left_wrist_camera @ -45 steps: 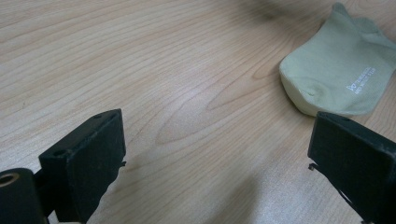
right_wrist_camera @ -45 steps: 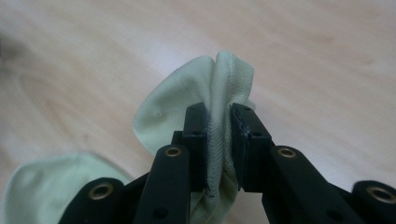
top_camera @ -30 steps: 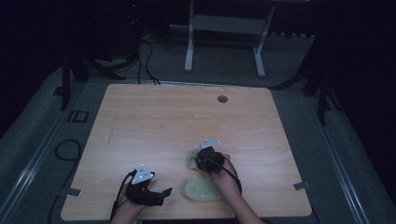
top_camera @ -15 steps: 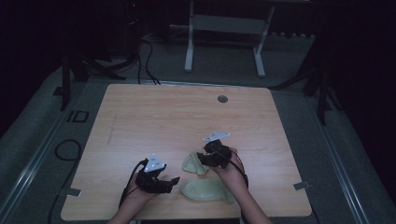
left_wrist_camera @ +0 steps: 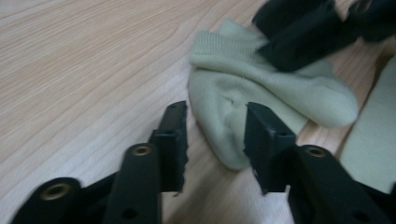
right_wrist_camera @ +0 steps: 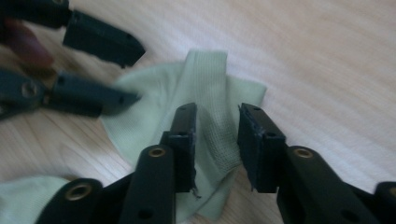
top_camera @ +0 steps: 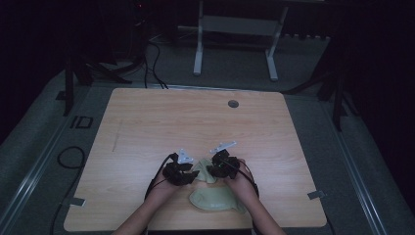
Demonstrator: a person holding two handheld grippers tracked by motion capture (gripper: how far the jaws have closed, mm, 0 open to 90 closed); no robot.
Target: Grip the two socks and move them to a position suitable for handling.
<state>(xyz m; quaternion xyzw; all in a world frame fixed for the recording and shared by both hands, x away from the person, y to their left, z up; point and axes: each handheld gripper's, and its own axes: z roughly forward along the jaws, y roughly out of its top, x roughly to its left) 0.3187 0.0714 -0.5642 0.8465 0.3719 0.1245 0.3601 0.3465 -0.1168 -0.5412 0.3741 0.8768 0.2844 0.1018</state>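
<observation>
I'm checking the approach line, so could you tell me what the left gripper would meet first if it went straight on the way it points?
Probably the pale green sock: the left gripper has just been closing, jaws astride the sock's near edge. Beyond it sits the right gripper.

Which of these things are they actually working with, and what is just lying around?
In use:
- left gripper
- right gripper
- pale green sock between them

Lying about:
- second sock near the table's front edge
- round grommet
- white frame on the floor behind

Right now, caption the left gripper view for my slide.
Left gripper fingers closing around the sock edge on the table.
</observation>
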